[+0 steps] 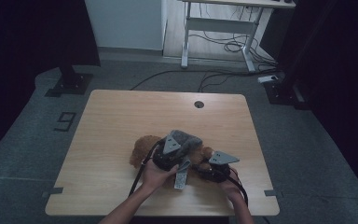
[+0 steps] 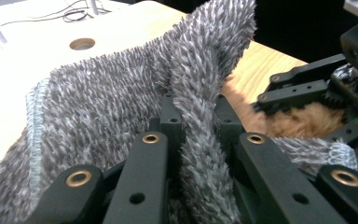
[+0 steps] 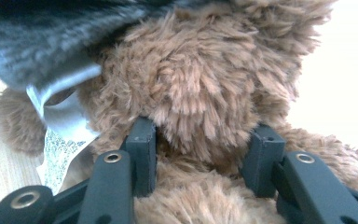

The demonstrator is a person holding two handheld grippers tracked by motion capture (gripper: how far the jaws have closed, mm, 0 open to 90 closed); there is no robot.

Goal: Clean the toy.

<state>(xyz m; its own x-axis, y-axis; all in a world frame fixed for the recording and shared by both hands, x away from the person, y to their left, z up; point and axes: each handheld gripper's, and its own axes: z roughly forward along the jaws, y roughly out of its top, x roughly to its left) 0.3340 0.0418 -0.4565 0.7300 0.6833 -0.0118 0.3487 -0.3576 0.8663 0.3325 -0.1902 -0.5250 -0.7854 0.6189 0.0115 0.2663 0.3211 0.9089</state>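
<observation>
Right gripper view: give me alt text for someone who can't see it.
The right gripper clamps a brown plush teddy bear, its black jaws pressing into the fur. A grey fuzzy cloth with a white label drapes over the bear at upper left.

This looks like a lab or recording studio, not a home. A plain wooden table (image 1: 121, 121) stands alone on grey carpet (image 1: 28, 140), with tape marks on the floor beside it. Black curtains (image 1: 32, 28) hang at both sides on stands (image 1: 70, 81). Behind, a height-adjustable desk (image 1: 223, 23) trails loose cables (image 1: 223, 46) over the floor.
</observation>
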